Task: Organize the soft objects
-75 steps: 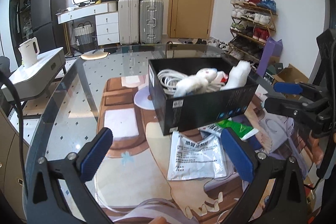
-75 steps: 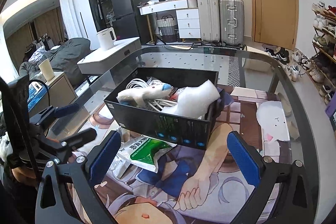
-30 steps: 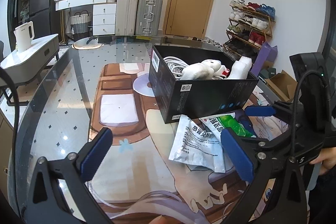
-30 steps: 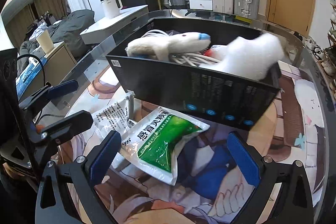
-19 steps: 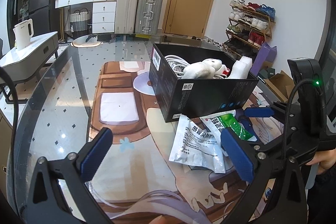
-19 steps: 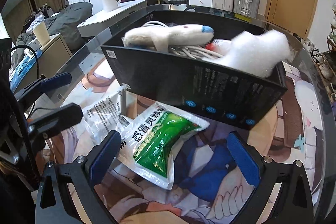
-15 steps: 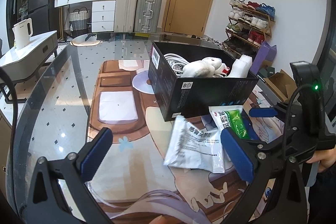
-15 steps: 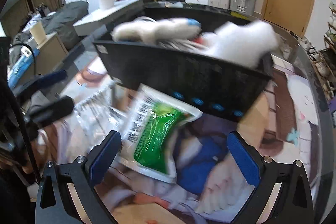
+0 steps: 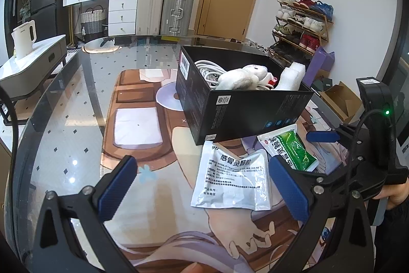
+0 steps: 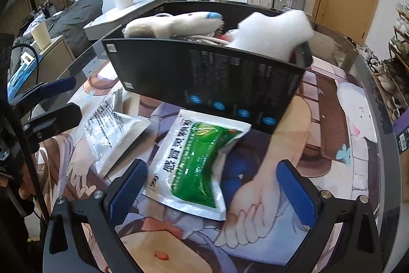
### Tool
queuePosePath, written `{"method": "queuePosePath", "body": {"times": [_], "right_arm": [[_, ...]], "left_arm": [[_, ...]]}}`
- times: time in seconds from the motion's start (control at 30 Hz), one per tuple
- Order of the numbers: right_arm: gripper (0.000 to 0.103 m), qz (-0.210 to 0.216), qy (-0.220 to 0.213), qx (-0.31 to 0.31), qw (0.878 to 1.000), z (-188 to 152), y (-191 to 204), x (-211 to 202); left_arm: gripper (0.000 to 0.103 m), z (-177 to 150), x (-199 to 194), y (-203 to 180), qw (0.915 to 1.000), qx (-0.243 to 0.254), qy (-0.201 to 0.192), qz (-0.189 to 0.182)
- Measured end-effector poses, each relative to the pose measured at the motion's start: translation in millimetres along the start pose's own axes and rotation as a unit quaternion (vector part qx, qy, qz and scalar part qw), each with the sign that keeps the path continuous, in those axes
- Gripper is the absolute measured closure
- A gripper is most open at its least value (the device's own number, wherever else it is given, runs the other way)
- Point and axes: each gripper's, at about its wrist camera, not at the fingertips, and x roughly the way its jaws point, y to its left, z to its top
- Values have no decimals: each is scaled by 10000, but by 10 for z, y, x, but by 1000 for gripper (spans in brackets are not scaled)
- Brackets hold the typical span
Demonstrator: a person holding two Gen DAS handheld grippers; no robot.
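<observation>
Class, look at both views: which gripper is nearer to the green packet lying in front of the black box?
Right. The right gripper is open around the green packet, straddling its near end; the left gripper hangs open further left, nearer the white packet.

The black box stands open-topped on the printed mat. Inside it a cream plush toy lies on its side atop a coil of white cable, and a white foam block leans up over the box's rim at one end. Something small and red sits between them, too hidden to name. Just in front of the box lie two flat sachets, apparently overlapping: a green-and-white one, and a silvery-white one beside it.
</observation>
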Motion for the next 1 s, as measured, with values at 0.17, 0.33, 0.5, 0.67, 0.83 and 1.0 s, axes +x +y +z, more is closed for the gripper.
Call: {"method": "queuePosePath", "body": {"times": [0.17, 0.33, 0.5, 0.67, 0.83, 1.0], "right_arm": [[1, -134, -23, 79, 9999, 47, 53, 30], [5, 7, -89, 155, 9998, 80, 105, 26], [13, -157, -89, 113, 9998, 107, 150, 55], [47, -92, -209, 104, 9997, 101, 123, -12], [55, -29, -292, 101, 9995, 34, 86, -61], [64, 67, -357, 229, 9991, -93, -31, -161]], "left_arm": [[0, 1, 5, -2, 10000, 2, 6, -1], [0, -4, 7, 2, 10000, -20, 12, -25], [0, -5, 3, 8, 10000, -28, 26, -44], [0, -11, 19, 11, 10000, -46, 46, -27], [0, -18, 31, -4, 10000, 0, 91, 8], [0, -10, 58, 1, 9998, 12, 201, 80]]}}
